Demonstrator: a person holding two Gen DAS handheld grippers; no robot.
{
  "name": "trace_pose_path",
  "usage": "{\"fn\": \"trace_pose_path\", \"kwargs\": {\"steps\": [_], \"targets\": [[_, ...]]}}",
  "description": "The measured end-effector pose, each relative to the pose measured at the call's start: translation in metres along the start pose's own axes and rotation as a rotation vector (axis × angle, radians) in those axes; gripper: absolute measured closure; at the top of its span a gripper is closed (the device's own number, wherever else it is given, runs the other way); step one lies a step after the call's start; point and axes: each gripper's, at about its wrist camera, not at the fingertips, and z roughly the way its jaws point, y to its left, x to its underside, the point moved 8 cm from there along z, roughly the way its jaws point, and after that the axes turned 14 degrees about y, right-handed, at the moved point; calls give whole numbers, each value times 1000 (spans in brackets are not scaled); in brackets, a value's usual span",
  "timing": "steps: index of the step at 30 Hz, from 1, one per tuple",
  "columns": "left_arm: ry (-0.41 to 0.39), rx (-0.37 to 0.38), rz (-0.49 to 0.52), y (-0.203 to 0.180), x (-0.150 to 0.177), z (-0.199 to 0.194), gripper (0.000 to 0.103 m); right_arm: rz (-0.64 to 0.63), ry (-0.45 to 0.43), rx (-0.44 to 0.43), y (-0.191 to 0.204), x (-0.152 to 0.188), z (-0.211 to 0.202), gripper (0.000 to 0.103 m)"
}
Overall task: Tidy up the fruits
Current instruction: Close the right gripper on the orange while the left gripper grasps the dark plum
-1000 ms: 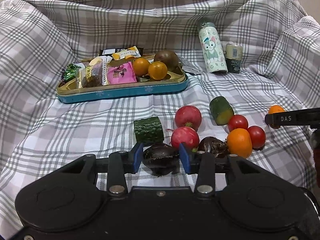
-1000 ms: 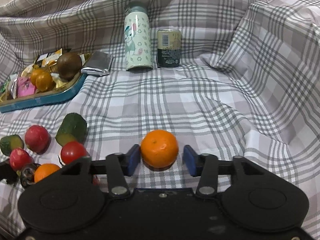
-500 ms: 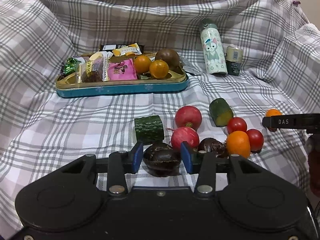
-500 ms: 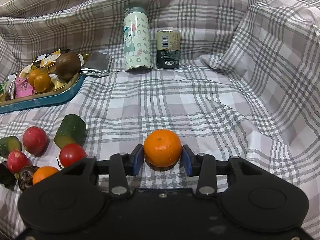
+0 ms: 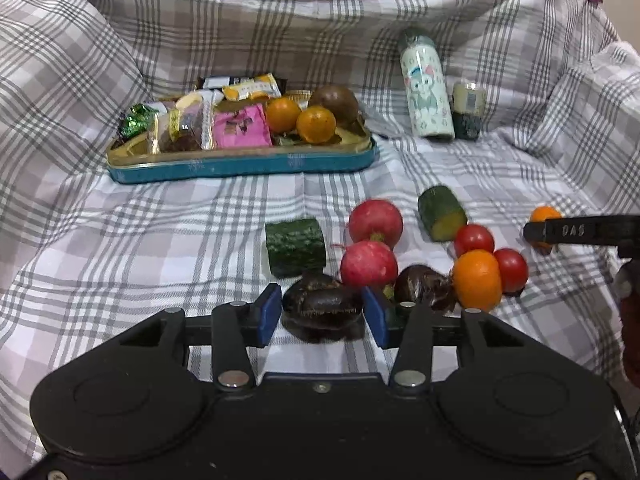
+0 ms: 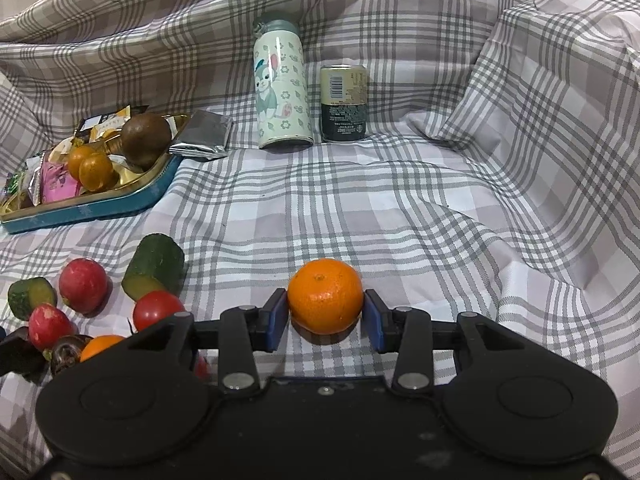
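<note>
A dark wrinkled passion fruit [image 5: 322, 304] lies on the checked cloth, and my left gripper [image 5: 321, 314] is shut on it, a blue pad against each side. In the right wrist view my right gripper [image 6: 325, 316] is shut on an orange mandarin [image 6: 325, 294] that rests on the cloth. The left wrist view shows that mandarin [image 5: 545, 214] at the far right, behind a black finger [image 5: 580, 230] of the right gripper. A blue-walled tin tray [image 5: 240, 164] at the back left holds snack packets, two small oranges and a brown fruit.
Just beyond the left gripper lie two red radishes [image 5: 375, 222], two cucumber pieces [image 5: 295, 246], two tomatoes [image 5: 474, 240], another mandarin [image 5: 477, 280] and a second dark fruit [image 5: 422, 286]. A printed bottle [image 6: 282, 92], a can [image 6: 344, 104] and a foil packet [image 6: 204, 134] stand at the back.
The right gripper's pads stood apart from the mandarin a second ago and now press on it. The left gripper's pads have drawn in slightly on the dark fruit.
</note>
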Motion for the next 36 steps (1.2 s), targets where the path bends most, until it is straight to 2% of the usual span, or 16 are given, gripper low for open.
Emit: {"fn": "trace_pose_path", "kwargs": {"steps": [10,24,30,36], "targets": [[9,10,-26,2,-2,6,49,-5,2,-12,4,-1,1,61],[-50,42,-73,11,-3,-15,51,-25,-59,-24,8,2,-15,61],[-64,42,-104,12,13,-47,50,-43,-106,-57,13,12,-41,61],[-65,31,-113,10,49,-78,50,-9,-91,-106,16,46,-75,61]]}}
